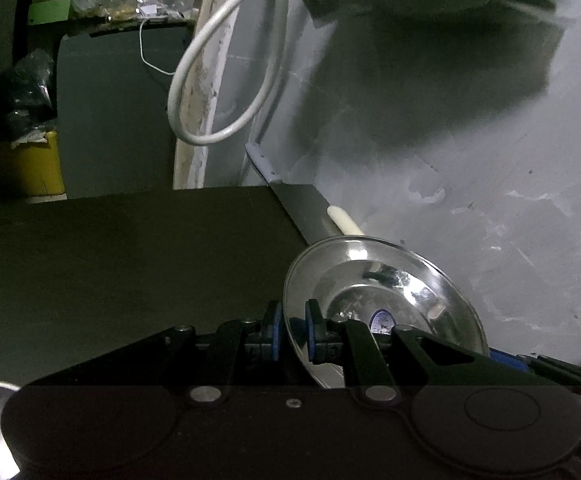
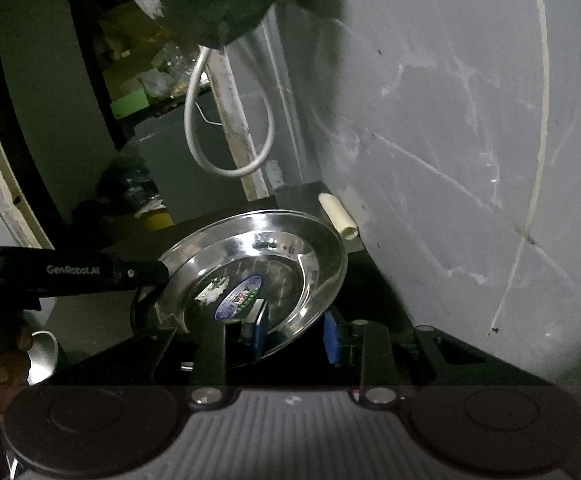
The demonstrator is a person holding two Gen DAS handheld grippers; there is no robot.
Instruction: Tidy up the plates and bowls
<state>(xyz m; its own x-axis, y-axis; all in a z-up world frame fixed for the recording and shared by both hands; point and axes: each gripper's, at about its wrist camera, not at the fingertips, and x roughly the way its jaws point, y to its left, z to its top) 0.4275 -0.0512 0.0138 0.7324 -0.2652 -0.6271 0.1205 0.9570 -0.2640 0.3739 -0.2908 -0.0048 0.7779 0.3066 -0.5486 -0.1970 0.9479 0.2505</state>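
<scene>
Here, low in the frame, the left gripper (image 1: 292,330) pinches the near rim of the shiny round steel plate (image 1: 386,300), clear of the dark table (image 1: 130,260) beyond. The right gripper (image 2: 296,332) straddles the opposite rim (image 2: 290,340), jaws apart; whether its pads press, I cannot tell. Likely mid-carry; next comes a level set-down.

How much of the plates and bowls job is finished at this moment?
Nothing looks finished yet. In hand: the steel plate, its rim clamped by the left hand-held gripper and straddled by the right hand-held gripper, above the dark table. Still left: setting it down.
</scene>
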